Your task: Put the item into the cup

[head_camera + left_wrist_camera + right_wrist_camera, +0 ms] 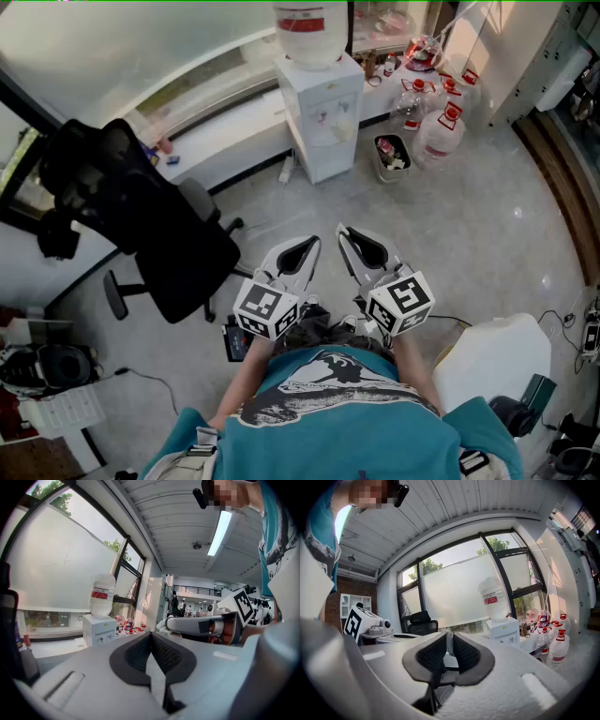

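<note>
No cup or item shows in any view. In the head view, a person in a teal shirt holds both grippers close in front of the chest, side by side above the floor and pointing forward. My left gripper [312, 240] [151, 634] has its pads meeting at the tips, with nothing between them. My right gripper [342, 230] [449, 633] shows a narrow slit between its pads, and nothing is visibly held there. Each gripper's marker cube sits near the person's hands.
A water dispenser [322, 112] stands ahead by the wall, with a small bin [392, 155] and several water bottles [441, 122] to its right. A black office chair [159, 225] is at the left. A white container [492, 356] sits on the floor at the right.
</note>
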Tool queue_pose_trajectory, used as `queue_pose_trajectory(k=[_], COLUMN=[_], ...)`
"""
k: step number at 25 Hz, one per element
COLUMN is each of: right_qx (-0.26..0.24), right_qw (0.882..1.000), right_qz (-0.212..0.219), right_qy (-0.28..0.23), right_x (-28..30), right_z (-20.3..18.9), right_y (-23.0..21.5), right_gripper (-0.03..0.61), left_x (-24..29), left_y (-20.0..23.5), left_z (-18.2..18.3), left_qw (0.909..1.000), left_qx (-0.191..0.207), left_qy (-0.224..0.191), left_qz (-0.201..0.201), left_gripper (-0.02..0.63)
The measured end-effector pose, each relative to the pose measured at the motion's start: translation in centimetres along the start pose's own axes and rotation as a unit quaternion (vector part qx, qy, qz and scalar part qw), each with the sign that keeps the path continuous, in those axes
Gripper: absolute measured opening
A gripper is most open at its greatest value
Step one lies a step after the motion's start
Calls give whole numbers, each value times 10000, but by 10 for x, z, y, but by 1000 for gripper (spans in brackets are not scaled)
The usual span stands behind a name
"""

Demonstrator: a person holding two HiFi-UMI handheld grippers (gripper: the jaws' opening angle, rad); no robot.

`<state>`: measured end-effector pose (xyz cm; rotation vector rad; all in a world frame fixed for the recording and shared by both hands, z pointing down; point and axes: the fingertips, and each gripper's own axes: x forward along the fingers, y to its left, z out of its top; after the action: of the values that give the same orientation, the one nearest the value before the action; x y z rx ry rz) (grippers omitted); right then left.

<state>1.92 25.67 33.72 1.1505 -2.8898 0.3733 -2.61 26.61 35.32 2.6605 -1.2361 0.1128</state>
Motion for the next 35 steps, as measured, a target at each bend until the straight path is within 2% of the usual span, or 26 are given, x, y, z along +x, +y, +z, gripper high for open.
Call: queue_pose_trajectory(k=[10,23,29,35], right_qx=[201,368,409,433], right_qw=[9997,9989,9985,9979], right_qz=[-48,-250,-353,-470], right_qy=[-85,-177,0,84], right_x=[24,71,87,93], right_z=[4,1,-10,-10], right_y=[-5,-11,-7,-22], right_gripper=[44,44,46,44], left_x=[10,11,13,32], left_y=[19,67,84,87], left_z=[4,9,2,2], left_qw=[9998,9989,9981,9969], left_qx=[-13,66,-14,-74], left_qy=[24,94,211,255], left_qz=[-206,-448,-571,-747], left_gripper=[2,2,5,8])
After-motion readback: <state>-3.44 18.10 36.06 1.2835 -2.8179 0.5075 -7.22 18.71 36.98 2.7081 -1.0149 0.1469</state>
